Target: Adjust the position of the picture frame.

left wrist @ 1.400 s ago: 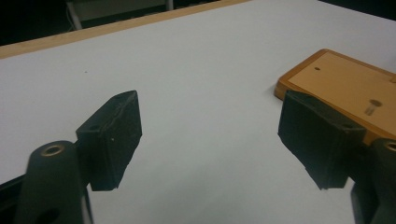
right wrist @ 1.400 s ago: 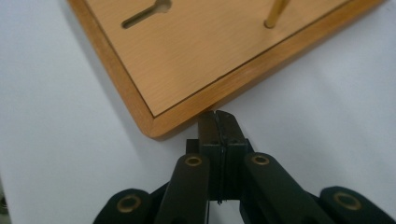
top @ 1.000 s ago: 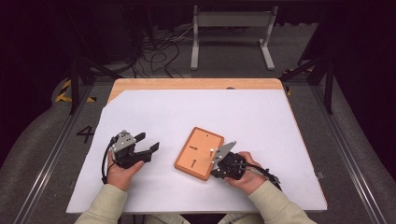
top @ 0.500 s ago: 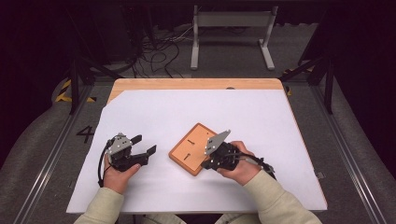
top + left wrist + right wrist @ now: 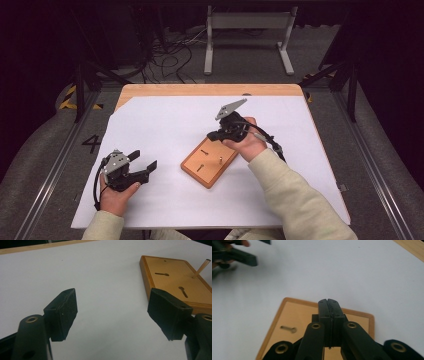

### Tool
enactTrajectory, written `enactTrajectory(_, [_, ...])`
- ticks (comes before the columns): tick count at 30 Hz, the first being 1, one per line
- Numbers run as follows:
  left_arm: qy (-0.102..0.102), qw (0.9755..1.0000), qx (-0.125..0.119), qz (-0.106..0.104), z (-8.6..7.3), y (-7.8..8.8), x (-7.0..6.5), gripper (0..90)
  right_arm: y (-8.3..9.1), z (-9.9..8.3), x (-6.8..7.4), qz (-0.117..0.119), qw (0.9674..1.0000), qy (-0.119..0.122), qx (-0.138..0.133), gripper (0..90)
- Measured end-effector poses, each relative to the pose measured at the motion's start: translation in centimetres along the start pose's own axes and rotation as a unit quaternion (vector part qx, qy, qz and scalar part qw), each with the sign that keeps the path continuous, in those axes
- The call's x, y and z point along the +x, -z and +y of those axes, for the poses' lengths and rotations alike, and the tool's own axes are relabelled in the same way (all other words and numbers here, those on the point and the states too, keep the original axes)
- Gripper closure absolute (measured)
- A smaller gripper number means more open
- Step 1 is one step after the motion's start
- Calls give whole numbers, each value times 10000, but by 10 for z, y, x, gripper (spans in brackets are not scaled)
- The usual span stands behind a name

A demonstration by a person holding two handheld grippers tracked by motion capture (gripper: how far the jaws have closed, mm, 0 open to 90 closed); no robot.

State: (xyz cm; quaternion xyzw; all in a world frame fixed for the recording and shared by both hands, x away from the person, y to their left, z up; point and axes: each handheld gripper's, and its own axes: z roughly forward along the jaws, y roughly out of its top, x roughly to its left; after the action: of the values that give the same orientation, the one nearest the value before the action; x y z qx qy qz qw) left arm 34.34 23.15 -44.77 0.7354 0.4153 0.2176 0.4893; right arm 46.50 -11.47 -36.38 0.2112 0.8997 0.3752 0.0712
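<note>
The wooden board (image 5: 209,161) lies flat on the white sheet (image 5: 175,120) near the middle of the table, turned so its corners point roughly to 12, 3, 6 and 9 o'clock in the high view. That view shows two dark slots and a small upright peg (image 5: 220,160) on its top face. The left gripper view gives the slots more plainly as keyhole shapes, and shows the peg (image 5: 200,268) as a pale wooden dowel leaning out of the board (image 5: 175,282).

The right gripper (image 5: 216,136) hovers over the board's 1 o'clock edge, its jaws pressed together with nothing visible between them (the right gripper view (image 5: 329,307) shows the two pads meeting in a thin seam above the board (image 5: 294,317)). One keyhole slot (image 5: 289,329) sits at about 8 o'clock from those tips.

The left gripper (image 5: 142,160) rests at the board's 9 o'clock, well apart from it. Its jaws stand wide and have just been opening, with only bare sheet between them in the left gripper view (image 5: 113,312). The right gripper view catches that gripper (image 5: 234,255), blurred, at 10 o'clock.
</note>
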Motion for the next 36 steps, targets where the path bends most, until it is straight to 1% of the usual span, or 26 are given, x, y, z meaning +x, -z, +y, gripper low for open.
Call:
enactTrajectory(2, [16, 10000, -4, 2, 0, 0, 0, 241, -10, 5, -9, -127, 9999, -58, 94, 900])
enactTrajectory(3, [15, 10000, 3, -10, 0, 1, 1, 240, -18, 7, -17, -193, 9997, -110, 141, 900])
enactTrajectory(4, [15, 10000, 3, -10, 0, 1, 1, 240, -18, 7, -17, -193, 9997, -110, 141, 900])
enactTrajectory(8, [40, 10000, 23, -33, 0, -2, 1, 240, -41, 6, -33, -402, 9986, -173, 312, 900])
enactTrajectory(10, [33, 10000, 18, -51, -1, -4, 1, 240, -52, 4, -39, -443, 9980, -283, 360, 900])
enactTrajectory(12, [25, 10000, 38, -76, -1, -5, 0, 240, -62, 2, -43, -518, 9974, -265, 422, 900])
enactTrajectory(14, [24, 10000, 49, -83, -1, -6, 1, 240, -70, 0, -47, -520, 9969, -370, 453, 900])
enactTrajectory(15, [15, 9999, 54, -86, -1, -6, 1, 240, -74, -1, -48, -536, 9966, -386, 487, 900])
enactTrajectory(16, [24, 9999, 58, -94, -1, -6, 1, 240, -77, -2, -49, -555, 9959, -438, 566, 900])
enactTrajectory(18, [32, 9999, 60, -101, -1, -7, 1, 240, -83, -4, -51, -561, 9948, -454, 716, 900])
enactTrajectory(19, [30, 9999, 49, -97, 0, -7, 1, 240, -86, -5, -51, -575, 9940, -447, 817, 900])
enactTrajectory(20, [27, 9999, 49, -99, 0, -7, 1, 240, -89, -5, -51, -559, 9941, -403, 833, 900])
enactTrajectory(22, [21, 9999, 55, -97, 0, -7, 1, 240, -91, -4, -48, -568, 9941, -268, 889, 900])
enactTrajectory(24, [26, 9999, 45, -98, 0, -7, 0, 240, -93, 0, -45, -648, 9924, -108, 1037, 900])
enactTrajectory(25, [21, 9999, 38, -99, 0, -7, 0, 240, -93, 1, -45, -648, 9917, -61, 1107, 900])
enactTrajectory(27, [12, 9999, 32, -105, 1, -7, 0, 240, -90, 1, -47, -563, 9903, -83, 1269, 900])
enactTrajectory(28, [20, 9999, 39, -101, 1, -6, 0, 240, -88, -1, -47, -556, 9890, -112, 1367, 900])
enactTrajectory(30, [32, 9999, 42, -102, 1, -6, 1, 240, -84, -6, -48, -584, 9855, -86, 1592, 900])
enactTrajectory(31, [34, 9999, 36, -101, 1, -6, 1, 240, -78, -12, -46, -577, 9849, -73, 1631, 900])
enactTrajectory(32, [34, 9999, 36, -101, 1, -6, 1, 240, -78, -12, -46, -577, 9849, -73, 1631, 900])
enactTrajectory(33, [20, 9999, 11, -112, 2, -6, 1, 240, -74, -15, -44, -577, 9843, -57, 1667, 900])
enactTrajectory(34, [5, 9999, 24, -114, 2, -7, 0, 240, -67, -22, -42, -543, 9842, -33, 1683, 900])
enactTrajectory(36, [8, 9999, 48, -120, 2, -10, -1, 240, -54, -33, -38, -523, 9842, -65, 1692, 900])
